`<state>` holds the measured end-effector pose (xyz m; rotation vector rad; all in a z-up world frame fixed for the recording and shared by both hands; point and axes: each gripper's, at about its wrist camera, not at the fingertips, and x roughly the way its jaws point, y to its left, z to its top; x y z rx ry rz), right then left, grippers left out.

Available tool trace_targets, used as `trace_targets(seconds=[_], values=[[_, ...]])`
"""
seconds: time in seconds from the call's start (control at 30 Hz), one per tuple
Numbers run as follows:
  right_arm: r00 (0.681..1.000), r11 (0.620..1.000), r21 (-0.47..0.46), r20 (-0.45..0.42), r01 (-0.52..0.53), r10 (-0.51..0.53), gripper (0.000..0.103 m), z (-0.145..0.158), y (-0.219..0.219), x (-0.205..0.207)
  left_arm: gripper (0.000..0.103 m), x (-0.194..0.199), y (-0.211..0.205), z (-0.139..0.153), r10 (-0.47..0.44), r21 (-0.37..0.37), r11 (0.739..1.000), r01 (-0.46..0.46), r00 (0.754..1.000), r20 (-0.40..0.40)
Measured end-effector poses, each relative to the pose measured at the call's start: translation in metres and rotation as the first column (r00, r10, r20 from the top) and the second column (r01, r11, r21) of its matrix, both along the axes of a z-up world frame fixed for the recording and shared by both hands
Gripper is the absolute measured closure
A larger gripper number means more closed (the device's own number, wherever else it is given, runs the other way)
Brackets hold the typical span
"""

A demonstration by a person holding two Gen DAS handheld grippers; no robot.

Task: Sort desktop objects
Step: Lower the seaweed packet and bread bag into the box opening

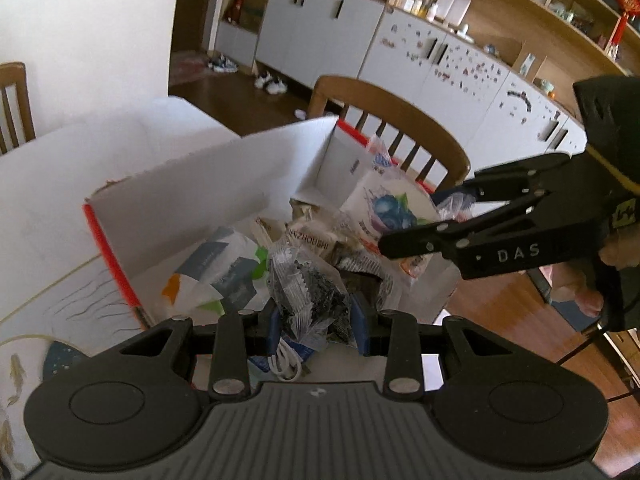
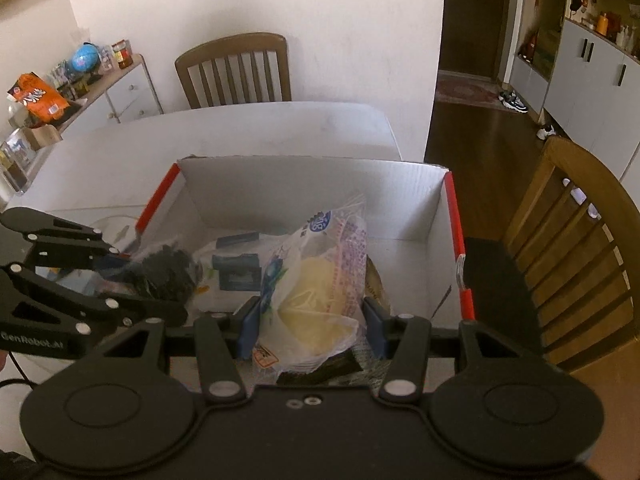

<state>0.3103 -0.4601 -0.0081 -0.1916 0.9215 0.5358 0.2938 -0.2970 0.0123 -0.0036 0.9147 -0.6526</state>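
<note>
Two grips confirmed: my left gripper point(image 1: 318, 326) clamps a dark snack packet point(image 1: 308, 292), my right gripper point(image 2: 312, 330) a bagged yellow bun point(image 2: 316, 284), both held over the white cardboard box point(image 2: 312, 184), presumably for dropping in.

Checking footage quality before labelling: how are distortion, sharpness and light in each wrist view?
Left wrist view: strong fisheye bend in the shelving, soft blur on the box contents. Right wrist view: wall bright and washed out, doorway dim, chair curved by the lens.
</note>
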Motion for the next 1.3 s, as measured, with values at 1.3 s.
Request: trace_targets(seconds=[1.3], values=[[0.990, 0.995, -0.098, -0.140, 0.003, -0.016, 0.051, -0.067, 0.019, 0.042, 0.070, 0.035, -0.039, -0.052, -0.070, 0.163, 0.981, 0.105, 0.975, -0.209]])
